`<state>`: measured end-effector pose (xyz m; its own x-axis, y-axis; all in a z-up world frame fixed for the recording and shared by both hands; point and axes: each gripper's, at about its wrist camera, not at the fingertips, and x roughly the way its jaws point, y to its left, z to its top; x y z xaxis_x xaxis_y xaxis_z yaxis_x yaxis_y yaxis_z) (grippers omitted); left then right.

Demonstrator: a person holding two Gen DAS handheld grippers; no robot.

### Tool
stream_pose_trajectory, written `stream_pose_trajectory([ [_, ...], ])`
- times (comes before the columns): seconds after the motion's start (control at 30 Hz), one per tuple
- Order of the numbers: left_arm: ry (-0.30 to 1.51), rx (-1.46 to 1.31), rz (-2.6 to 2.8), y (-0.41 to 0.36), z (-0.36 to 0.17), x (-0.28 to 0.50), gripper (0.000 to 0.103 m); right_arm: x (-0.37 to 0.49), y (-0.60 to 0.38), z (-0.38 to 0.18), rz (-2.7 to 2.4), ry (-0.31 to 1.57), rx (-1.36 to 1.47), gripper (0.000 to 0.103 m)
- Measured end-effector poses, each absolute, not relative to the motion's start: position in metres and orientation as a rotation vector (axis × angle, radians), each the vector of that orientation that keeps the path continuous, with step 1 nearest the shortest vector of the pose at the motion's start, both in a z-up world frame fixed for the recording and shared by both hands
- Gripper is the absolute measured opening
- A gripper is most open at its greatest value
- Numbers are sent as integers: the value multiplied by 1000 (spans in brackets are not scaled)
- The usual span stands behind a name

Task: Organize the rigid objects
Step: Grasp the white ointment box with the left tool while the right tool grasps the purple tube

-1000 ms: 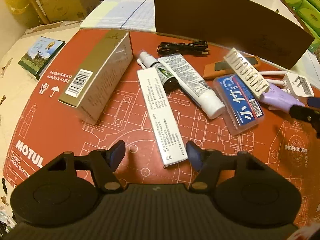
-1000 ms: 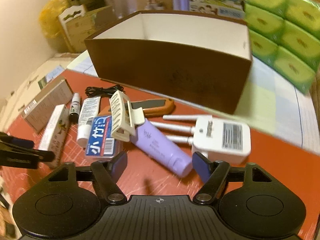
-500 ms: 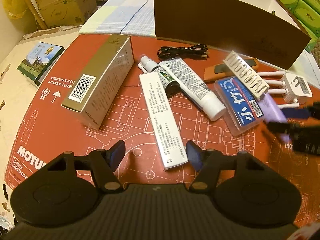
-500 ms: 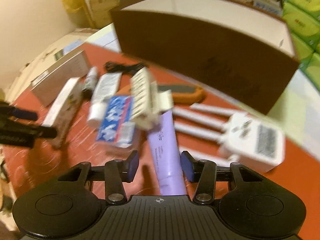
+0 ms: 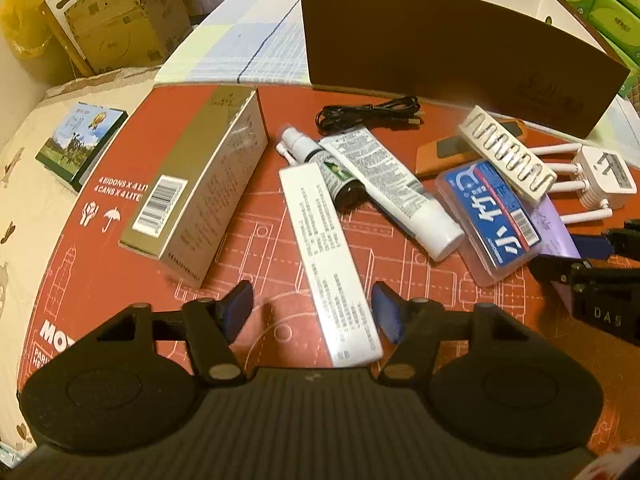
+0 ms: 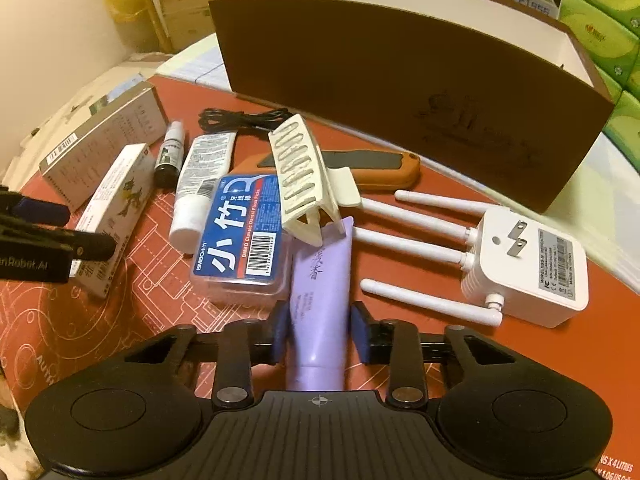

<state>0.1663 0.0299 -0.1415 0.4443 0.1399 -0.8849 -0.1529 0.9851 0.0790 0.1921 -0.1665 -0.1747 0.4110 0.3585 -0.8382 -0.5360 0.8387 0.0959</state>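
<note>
**Right gripper closing on the purple tube, left gripper poised over the long white box**

In the right wrist view, the right gripper (image 6: 319, 338) pointed steeply down at the red cardboard sheet (image 6: 120, 320) and sat low in the frame, its jaws closing around the purple tube (image 6: 320, 300). The tube lay lengthwise between the blue pads (image 6: 280, 332), which pressed on both of its sides near the capped end. The tube's flat far end ran under a cream hair clip (image 6: 300, 176) in the middle of the frame. Just left of the tube lay a blue floss pick case (image 6: 240, 236); to the right, well apart from the pads, sat a white plug-in router (image 6: 524, 268) with its antennas stretched toward the tube. An orange knife (image 6: 372, 168) lay behind the clip, and a large brown box (image 6: 400, 80) stood open across the top of the frame.

In the left wrist view, the left gripper (image 5: 312, 312) also tilted steeply down, at the lower middle of the frame. Its jaws stood spread about halfway and were narrowing, with the near end of a long white box (image 5: 328, 260) between the fingertips; neither pad pressed on it. A gold carton (image 5: 200, 192) lay to the upper left, a white tube (image 5: 392, 188) and a small spray bottle (image 5: 316, 160) to the upper right, and a coiled black cable (image 5: 368, 114) further up
</note>
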Motion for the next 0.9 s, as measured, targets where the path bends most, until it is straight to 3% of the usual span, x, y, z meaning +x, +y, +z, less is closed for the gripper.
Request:
stream_pose_trajectory([
  [0.13,1095,-14,164,31,-144,167,26,184,-168,-175,555,1000,-187,28],
  [0.17,1098,-13,157,31,-144,165,24,182,-169,-176,554,1004,-183,28],
  [0.5,1135,21,99,32,-142,121,23,149,-195,-172,511,1048,-147,29],
  [0.9,1113,24,111,29,-143,143,28,147,-185,-173,465,1026,-203,35],
])
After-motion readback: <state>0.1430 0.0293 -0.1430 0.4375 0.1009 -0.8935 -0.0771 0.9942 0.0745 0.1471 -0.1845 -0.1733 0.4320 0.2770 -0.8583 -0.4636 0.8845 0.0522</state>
